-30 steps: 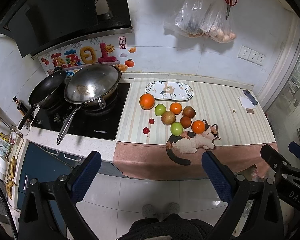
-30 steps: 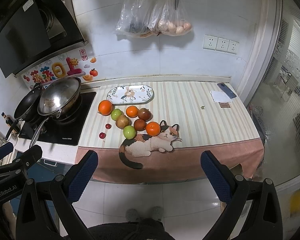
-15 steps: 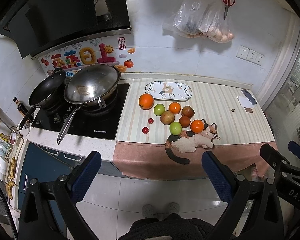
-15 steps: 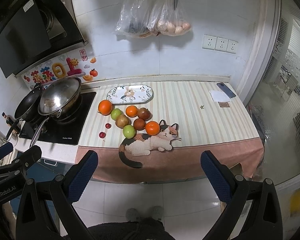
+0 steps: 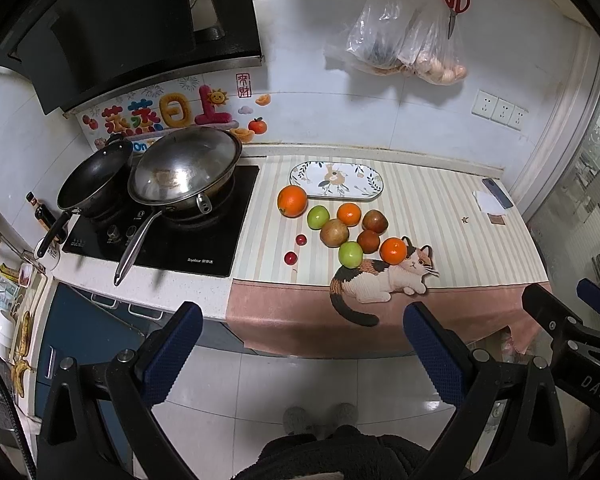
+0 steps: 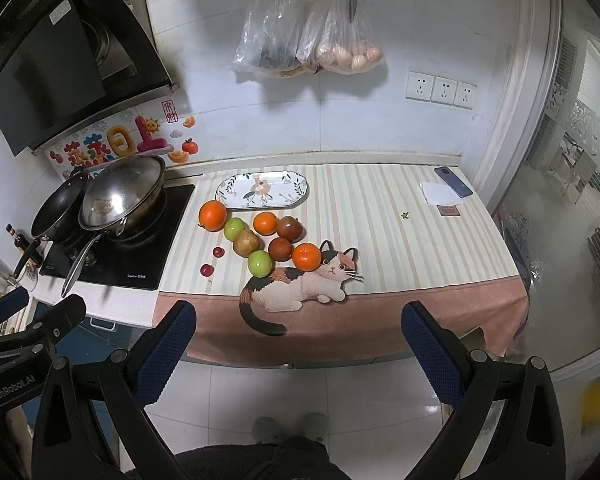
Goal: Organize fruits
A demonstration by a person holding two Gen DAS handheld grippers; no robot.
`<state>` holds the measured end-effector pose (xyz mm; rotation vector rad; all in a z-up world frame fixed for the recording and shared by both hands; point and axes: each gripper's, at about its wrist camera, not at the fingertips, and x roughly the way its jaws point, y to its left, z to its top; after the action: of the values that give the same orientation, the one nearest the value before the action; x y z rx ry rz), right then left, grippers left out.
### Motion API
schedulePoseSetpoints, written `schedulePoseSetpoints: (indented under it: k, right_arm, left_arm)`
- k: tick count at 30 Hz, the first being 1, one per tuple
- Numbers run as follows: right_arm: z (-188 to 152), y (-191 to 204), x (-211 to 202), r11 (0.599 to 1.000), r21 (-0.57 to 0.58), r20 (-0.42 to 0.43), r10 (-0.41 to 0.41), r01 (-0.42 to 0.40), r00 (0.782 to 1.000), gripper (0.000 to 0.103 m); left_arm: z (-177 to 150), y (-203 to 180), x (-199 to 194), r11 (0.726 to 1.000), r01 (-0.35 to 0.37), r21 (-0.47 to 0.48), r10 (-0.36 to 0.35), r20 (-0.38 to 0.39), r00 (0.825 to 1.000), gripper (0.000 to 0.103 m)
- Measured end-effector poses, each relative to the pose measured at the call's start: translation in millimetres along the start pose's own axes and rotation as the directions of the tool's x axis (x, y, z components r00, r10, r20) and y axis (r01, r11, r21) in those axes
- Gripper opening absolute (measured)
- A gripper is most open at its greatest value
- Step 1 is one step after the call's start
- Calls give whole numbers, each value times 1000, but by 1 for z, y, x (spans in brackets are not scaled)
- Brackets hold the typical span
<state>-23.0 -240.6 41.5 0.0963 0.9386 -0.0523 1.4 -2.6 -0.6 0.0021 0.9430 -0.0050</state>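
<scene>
Left wrist view — fruits (image 5: 342, 232) clustered, orange, green, russet; both grippers (image 5: 302, 344) (image 6: 298, 344) spread wide, empty.

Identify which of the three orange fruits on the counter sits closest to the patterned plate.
The largest orange, at the left end of the cluster beside the stove, nearly touches the plate. The middle orange sits further out; the third orange rests by the cat's head.

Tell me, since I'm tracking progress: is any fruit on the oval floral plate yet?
No, the oval floral plate lies bare, with all the fruit on the striped cloth before it.
</scene>
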Motion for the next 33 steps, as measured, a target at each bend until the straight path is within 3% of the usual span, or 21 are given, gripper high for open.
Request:
schedulePoseSetpoints:
  k: [33]
  right_arm:
    - [8, 11, -6, 1000, 18, 5, 13, -13, 1000, 103]
  left_arm:
    - [-1, -3, -5, 1000, 7, -3, -7, 8, 1000, 103]
